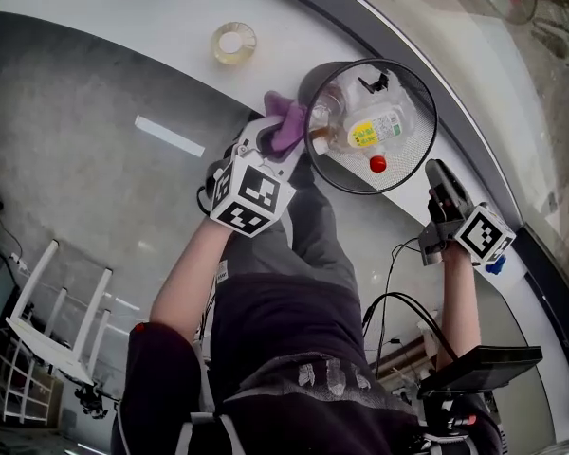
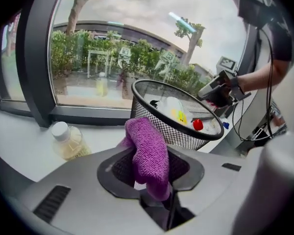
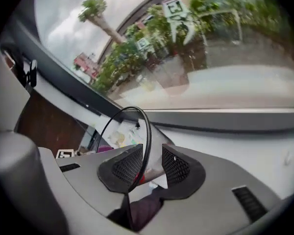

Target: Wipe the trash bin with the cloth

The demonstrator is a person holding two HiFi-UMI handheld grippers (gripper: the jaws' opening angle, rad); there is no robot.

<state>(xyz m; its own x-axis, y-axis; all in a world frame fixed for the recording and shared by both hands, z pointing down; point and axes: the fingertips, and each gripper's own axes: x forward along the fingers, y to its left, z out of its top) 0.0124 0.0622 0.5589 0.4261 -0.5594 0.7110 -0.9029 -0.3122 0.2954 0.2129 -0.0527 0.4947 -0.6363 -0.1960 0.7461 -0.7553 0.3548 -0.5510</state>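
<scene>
A black mesh trash bin (image 1: 353, 180) stands on the white sill, with a clear plastic bottle (image 1: 370, 126) and other litter inside. My left gripper (image 1: 280, 145) is shut on a purple cloth (image 1: 286, 121), which lies against the bin's left outer wall. From the left gripper view the cloth (image 2: 149, 153) hangs between the jaws of the left gripper (image 2: 152, 166), just before the bin (image 2: 186, 131). My right gripper (image 1: 439, 173) is at the bin's right side. In its own view the bin's rim (image 3: 148, 131) runs through the gap of the right gripper (image 3: 152, 165); the pads stand off it, open.
A small bottle of yellowish liquid (image 1: 234, 43) stands on the sill left of the bin, also seen as the bottle (image 2: 68, 141) in the left gripper view. A dark window frame (image 1: 436, 74) runs behind the bin. A white rack (image 1: 57, 320) is on the floor at lower left. Cables and a black device (image 1: 479, 368) hang by my right arm.
</scene>
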